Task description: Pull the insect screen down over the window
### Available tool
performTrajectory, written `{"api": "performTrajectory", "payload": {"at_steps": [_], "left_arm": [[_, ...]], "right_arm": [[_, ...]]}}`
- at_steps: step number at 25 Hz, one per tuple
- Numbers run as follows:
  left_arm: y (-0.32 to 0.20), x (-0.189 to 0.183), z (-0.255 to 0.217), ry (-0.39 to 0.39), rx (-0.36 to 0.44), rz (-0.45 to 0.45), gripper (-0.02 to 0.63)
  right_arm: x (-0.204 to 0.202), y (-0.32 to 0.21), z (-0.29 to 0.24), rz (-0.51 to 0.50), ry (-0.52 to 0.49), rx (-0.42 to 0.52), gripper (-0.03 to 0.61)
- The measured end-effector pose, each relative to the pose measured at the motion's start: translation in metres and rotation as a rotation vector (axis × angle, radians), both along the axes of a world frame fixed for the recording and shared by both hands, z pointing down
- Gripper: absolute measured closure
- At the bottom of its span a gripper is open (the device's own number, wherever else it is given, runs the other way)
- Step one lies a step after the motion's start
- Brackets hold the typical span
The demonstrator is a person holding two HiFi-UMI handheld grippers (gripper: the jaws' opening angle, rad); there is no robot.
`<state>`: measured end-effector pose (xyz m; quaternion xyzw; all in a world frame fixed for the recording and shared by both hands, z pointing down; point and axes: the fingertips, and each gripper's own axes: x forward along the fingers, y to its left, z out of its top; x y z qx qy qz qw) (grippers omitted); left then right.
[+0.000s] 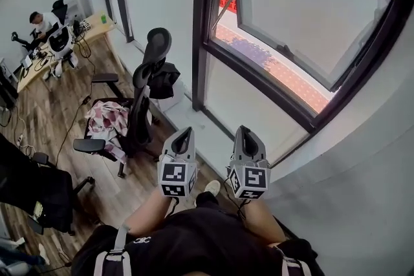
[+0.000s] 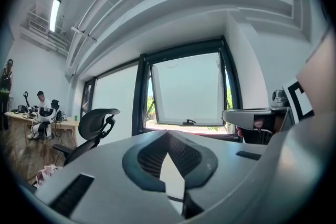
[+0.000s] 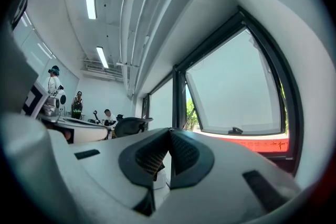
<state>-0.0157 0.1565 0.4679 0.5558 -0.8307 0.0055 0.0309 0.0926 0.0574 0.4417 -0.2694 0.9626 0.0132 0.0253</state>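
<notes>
Insect screen: not pulled down, and I can't pick it out in any view. The window [image 1: 304,16] opening at 1 o'clock in the head view is uncovered, with its sash tilted outward and the handle [image 1: 283,48] on the sash's lower edge. My guess is the screen sits rolled up at the top of the dark frame [image 2: 184,50].

Handling, as a judgement: light, limp mesh that snags and tears easily, probably with a stiff bottom bar. Take the bar mid-span and pull straight toward 6 o'clock so it doesn't rack.

Left gripper [image 1: 184,132] and right gripper [image 1: 244,131]: fingers clenched, nothing between them. Both are low, well short of the frame.

Office chair [image 1: 145,94] at 10 o'clock, clear of the reach.
</notes>
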Motion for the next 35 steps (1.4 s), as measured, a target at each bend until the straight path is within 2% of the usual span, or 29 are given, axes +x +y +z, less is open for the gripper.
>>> {"api": "performTrajectory", "payload": {"at_steps": [11,19,27,35], "left_arm": [[-0.131,-0.062,0.002,-0.017,-0.030,0.082,0.601],[-0.246,-0.083,-0.017,-0.061,0.010,0.206,0.600],[-0.334,-0.078,-0.008,-0.027,-0.007,0.316,0.601],[-0.412,-0.063,-0.007,-0.020,-0.011,0.521,0.601]], "right_arm": [[-0.059,-0.122,-0.001,0.049,-0.016,-0.030,0.577],[-0.079,-0.219,-0.014,0.127,-0.034,-0.006,0.577],[-0.072,-0.288,-0.012,0.225,0.002,-0.003,0.577],[-0.043,-0.338,-0.007,0.413,0.016,-0.026,0.577]]}}
